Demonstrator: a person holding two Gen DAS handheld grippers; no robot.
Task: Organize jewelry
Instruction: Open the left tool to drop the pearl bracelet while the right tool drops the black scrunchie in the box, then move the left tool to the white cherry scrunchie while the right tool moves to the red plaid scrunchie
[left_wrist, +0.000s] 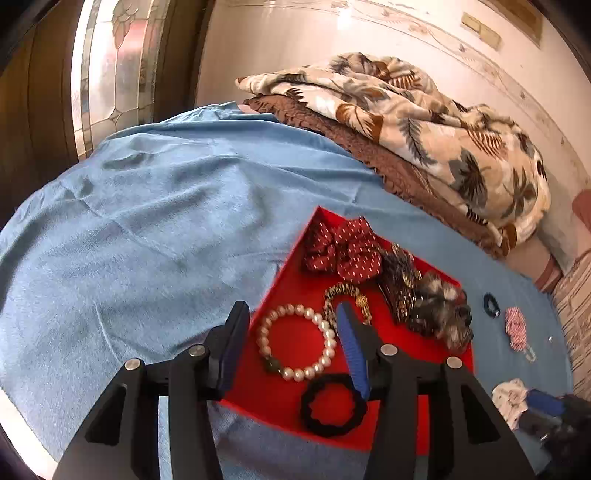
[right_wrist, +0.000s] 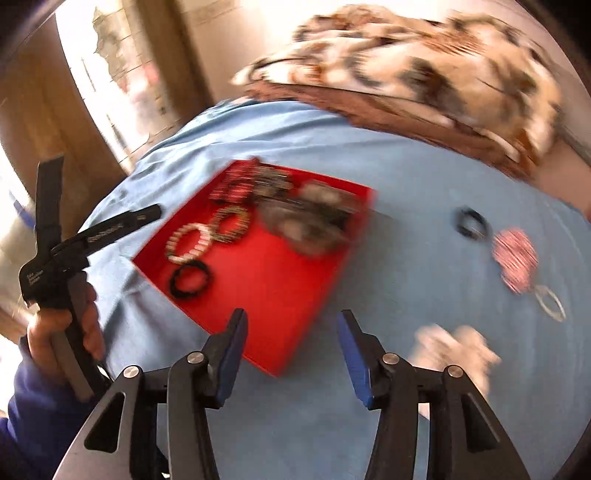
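Observation:
A red tray (left_wrist: 295, 288) (right_wrist: 280, 273) lies on the blue bedsheet. It holds a pearl bracelet (left_wrist: 295, 341) (right_wrist: 188, 243), a black scrunchie (left_wrist: 332, 404) (right_wrist: 190, 280), a gold beaded bracelet (left_wrist: 343, 295) (right_wrist: 231, 225), a red dotted scrunchie (left_wrist: 345, 251) and a grey fluffy scrunchie (left_wrist: 443, 314) (right_wrist: 314, 225). My left gripper (left_wrist: 291, 350) is open and empty above the pearl bracelet. My right gripper (right_wrist: 291, 354) is open and empty, over the tray's near corner. On the sheet to the right lie a small dark hair tie (left_wrist: 491, 304) (right_wrist: 471, 223), a red-white scrunchie (left_wrist: 515, 328) (right_wrist: 515, 258), a thin ring (right_wrist: 550, 302) and a white cloth piece (left_wrist: 511, 400) (right_wrist: 454, 350).
The blue sheet (left_wrist: 147, 221) covers the bed. A folded palm-print blanket (left_wrist: 424, 136) (right_wrist: 406, 74) lies at the back. A wall and a glass door (left_wrist: 114, 74) stand behind. The hand-held left gripper shows at the left of the right wrist view (right_wrist: 59, 258). The right wrist view is motion-blurred.

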